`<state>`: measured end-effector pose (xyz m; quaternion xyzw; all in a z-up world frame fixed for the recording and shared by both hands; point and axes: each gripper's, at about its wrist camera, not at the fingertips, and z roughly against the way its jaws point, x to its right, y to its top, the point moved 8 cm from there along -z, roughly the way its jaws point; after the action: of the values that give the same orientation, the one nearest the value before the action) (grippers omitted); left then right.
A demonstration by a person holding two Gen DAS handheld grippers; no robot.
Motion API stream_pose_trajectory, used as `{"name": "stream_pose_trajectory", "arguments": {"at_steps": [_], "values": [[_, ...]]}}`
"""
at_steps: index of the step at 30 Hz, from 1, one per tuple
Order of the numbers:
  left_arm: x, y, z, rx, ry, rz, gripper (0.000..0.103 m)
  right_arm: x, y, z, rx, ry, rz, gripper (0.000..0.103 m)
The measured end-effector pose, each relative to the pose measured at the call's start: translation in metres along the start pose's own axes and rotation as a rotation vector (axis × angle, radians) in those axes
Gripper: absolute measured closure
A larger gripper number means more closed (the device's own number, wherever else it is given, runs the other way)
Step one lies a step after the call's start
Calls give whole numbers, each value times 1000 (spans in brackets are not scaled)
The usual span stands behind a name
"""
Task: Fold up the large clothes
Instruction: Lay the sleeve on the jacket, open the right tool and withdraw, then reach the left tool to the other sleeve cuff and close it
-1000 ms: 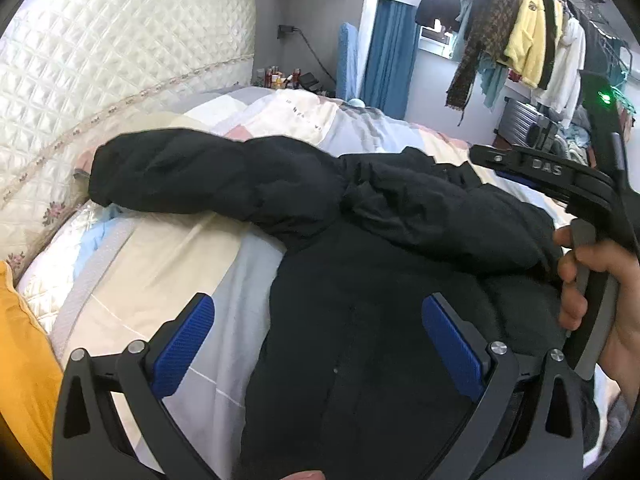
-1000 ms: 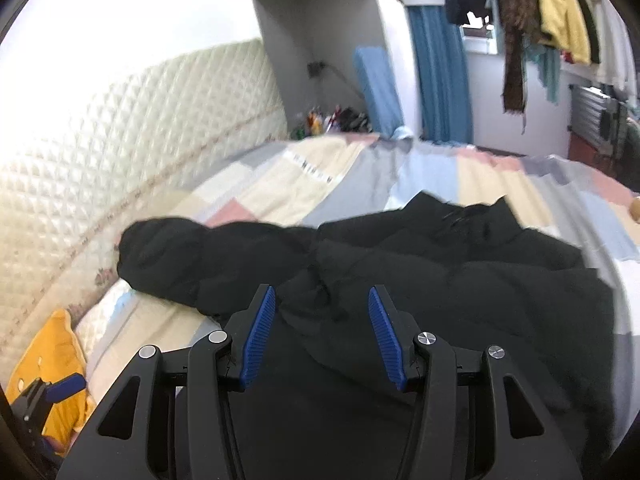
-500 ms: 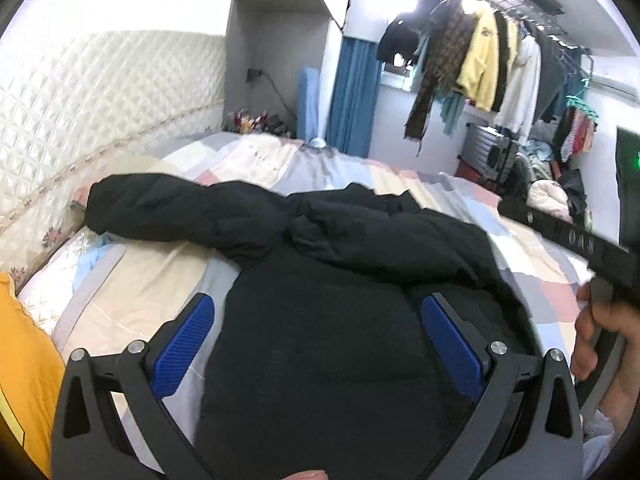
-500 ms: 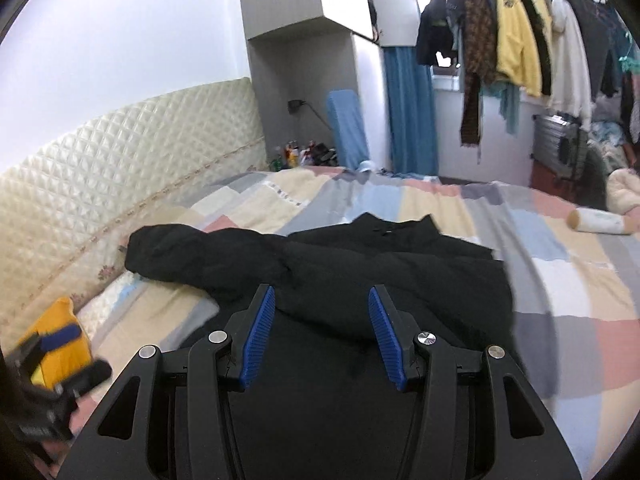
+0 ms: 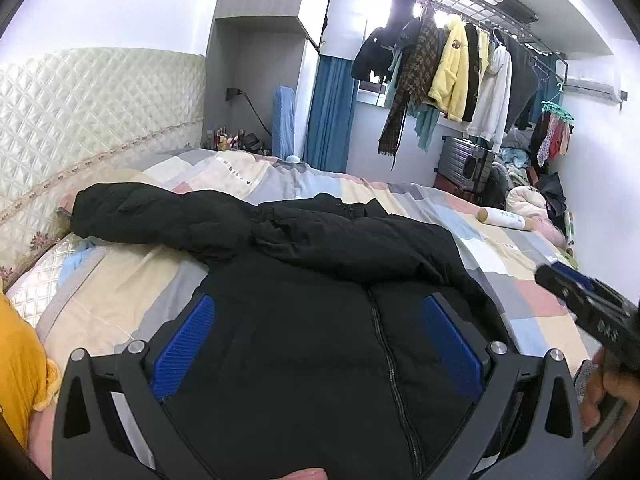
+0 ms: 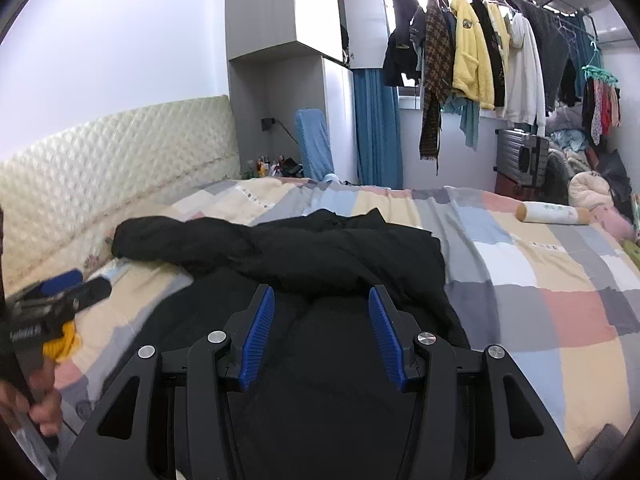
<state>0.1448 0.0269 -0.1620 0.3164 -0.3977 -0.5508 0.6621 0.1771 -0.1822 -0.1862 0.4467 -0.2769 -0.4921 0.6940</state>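
Left wrist view: low and close over the black jacket, between the left gripper fingers, facing along the bed toward the far edge and the clothes rack. Right wrist view: slightly higher and further right, above the same jacket, facing the same way past the right gripper. Shared by both: jacket, headboard, quilt, rack, and each other's gripper at the frame edges.

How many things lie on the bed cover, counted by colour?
Black: 1, the jacket
White: 1, the roll
Yellow: 1, the cloth at the bed's left edge
Total: 3
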Motion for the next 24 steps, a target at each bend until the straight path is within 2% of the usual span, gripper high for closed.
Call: {"name": "stream_pose_trajectory", "arguments": {"at_steps": [9, 11, 12, 13, 14, 19, 24], "values": [[4, -17, -6, 5, -12, 8, 0, 20, -46, 23, 13, -43, -4, 51], [1, -19, -12, -6, -14, 14, 0, 23, -46, 20, 12, -48, -12, 44], [-2, -19, -16, -13, -13, 15, 0, 24, -46, 19, 17, -44, -15, 34], [-5, -18, -20, -16, -11, 16, 0, 24, -45, 19, 23, -38, -21, 28], [-8, -16, -22, -16, -8, 18, 0, 24, -45, 18, 28, -30, -27, 28], [-38, 5, -39, -4, 31, 16, 0, 21, -52, 14, 24, -31, -11, 19], [-94, 34, -65, -27, 60, 79, 0, 20, -56, 7, 7, -35, -4, 13]]}}
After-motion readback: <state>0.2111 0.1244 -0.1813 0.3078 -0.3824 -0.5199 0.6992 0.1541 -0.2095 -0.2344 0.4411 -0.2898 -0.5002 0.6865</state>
